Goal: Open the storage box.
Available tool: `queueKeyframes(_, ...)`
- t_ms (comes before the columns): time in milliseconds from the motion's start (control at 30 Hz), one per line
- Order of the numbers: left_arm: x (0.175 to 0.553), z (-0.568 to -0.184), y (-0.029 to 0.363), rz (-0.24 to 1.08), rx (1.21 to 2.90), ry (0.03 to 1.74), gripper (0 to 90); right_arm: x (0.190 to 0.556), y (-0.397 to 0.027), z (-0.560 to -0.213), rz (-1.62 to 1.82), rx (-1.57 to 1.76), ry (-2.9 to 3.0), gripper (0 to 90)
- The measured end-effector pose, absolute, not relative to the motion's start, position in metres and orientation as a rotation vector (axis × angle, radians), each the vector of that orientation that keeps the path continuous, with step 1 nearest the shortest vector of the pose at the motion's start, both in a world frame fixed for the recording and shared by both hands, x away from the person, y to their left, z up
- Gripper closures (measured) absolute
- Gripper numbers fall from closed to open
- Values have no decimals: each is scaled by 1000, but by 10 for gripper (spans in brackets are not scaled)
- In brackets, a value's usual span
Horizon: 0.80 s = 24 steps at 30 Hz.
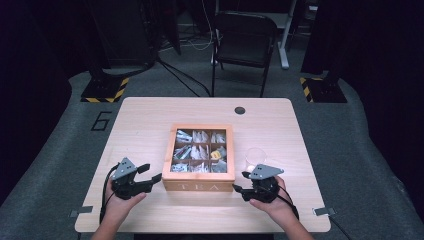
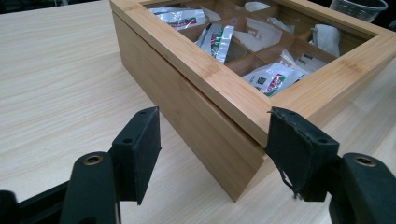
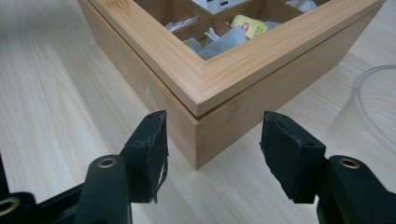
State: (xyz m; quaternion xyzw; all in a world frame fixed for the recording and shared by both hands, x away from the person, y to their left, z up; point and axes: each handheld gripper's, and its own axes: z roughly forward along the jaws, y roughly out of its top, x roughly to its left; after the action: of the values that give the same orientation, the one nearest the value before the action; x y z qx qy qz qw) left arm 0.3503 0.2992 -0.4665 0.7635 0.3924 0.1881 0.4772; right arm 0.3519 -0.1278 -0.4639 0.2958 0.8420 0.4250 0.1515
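Square bamboo tea box with glazed lid (image 1: 198, 186): far side cut by top edge in left gripper view and right gripper view; lettering on front face too faint to read in right gripper view.
Foil and paper tea sachets (image 2: 271, 77): print too small to read; high view too coarse to count them.
Clear plastic cup (image 2: 358, 8): upper rim cut by top edge; in right gripper view, cut by right edge, blurred.
Person's forearms: cut by bottom edge, high view.

1 tea box (image 1: 198, 186) w/ 9 compartments, 1 clear cup (image 1: 255, 155), 2 grippers.
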Motion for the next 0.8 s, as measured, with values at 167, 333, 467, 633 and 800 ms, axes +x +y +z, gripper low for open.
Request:
queueKeyframes(167,351,-469,299,437,1869,967,409,353,-125,-466,1227,835,2418,440)
queueKeyframes(333,350,-471,300,429,1861,952,482,359,-128,-467,1312,878,2407,513)
queueKeyframes(467,349,-472,299,434,1876,913,525,360,-128,-468,1342,858,2394,557)
queueKeyframes(633,348,-472,300,435,1885,892,555,362,-126,-468,1339,837,2413,572)
queueKeyframes(800,347,-472,300,443,1893,888,562,362,-123,-469,1340,839,2422,586)
